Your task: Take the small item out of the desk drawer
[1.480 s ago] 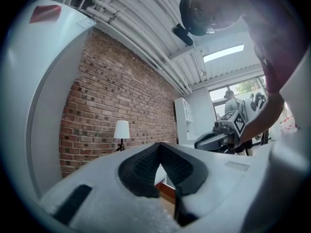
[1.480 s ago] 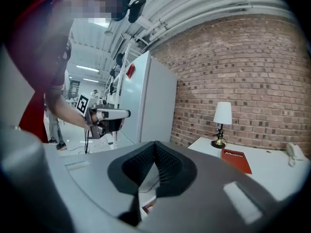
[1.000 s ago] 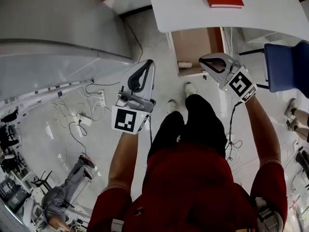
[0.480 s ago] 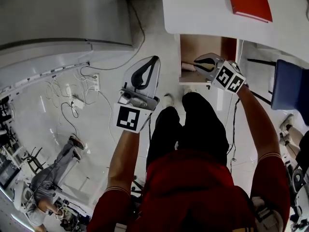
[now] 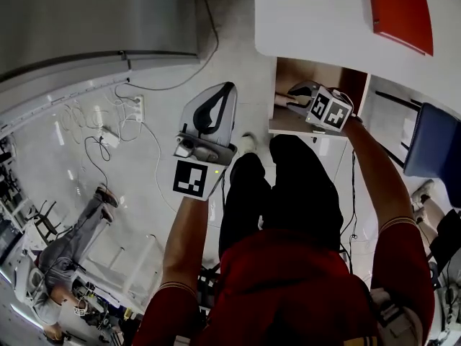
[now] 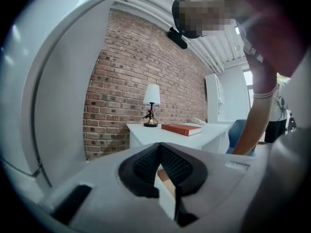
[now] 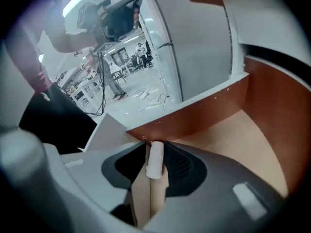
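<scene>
Firstly, surface point(image 5: 310, 20): white; it runs across the top of your head view, above the open drawer.
Drawer point(image 5: 328, 74): pulled out toward your legs, with brown wooden walls and a pale wooden bottom.
Red book point(image 5: 400, 9): it lies flat on the surface, up and right of the drawer in your head view.
Left hand-held gripper point(image 6: 160, 145): you hold it over the room floor, well apart from the drawer; its jaws are pressed together with nothing between them.
Right hand-held gripper point(image 7: 155, 143): you point it down into the drawer; its jaws have just been opening and stand spread.
Small item point(image 7: 155, 160): a short white cylinder; it lies on the drawer bottom close to a brown wall, between the spread jaws of your right hand-held gripper, not pinched.
</scene>
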A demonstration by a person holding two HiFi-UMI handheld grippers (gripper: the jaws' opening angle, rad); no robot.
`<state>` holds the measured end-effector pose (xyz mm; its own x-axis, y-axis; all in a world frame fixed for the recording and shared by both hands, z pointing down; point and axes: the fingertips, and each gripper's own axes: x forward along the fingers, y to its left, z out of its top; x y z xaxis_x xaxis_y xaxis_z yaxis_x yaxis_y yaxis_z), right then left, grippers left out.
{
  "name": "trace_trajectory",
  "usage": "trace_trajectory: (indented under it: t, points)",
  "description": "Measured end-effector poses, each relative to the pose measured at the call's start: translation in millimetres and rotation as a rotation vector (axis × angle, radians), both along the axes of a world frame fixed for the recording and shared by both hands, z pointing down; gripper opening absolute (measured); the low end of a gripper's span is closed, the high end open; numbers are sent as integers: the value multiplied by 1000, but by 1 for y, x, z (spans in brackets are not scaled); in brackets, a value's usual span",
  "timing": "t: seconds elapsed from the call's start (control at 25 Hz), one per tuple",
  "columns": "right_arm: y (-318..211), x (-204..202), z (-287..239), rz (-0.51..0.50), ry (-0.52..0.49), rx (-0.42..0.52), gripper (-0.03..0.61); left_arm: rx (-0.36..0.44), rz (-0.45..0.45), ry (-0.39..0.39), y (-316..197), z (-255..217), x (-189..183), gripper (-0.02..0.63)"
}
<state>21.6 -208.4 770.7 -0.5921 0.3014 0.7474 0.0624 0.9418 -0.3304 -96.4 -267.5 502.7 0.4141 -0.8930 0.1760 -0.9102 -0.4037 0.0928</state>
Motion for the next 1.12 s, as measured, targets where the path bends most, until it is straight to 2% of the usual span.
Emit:
trace_trajectory:
  t: [0.12, 0.48, 0.72, 0.92, 1.12]
  points:
    - [5, 0, 24, -38, 44, -32, 141, -20, -14, -15, 1, 8, -4, 5]
    - [16, -5, 63, -58, 131, -96, 176, -62, -57, -28, 10, 23, -25, 5]
    - [20, -6, 79, -64, 163, -95, 171, -74, -55, -35, 13, 26, -26, 5]
    - [23, -3, 83, -62, 192, -110, 139, -79, -59, -42, 15, 27, -30, 5]
    - [20, -2, 74, -70, 195, -77, 130, -74, -55, -47, 18, 21, -31, 5]
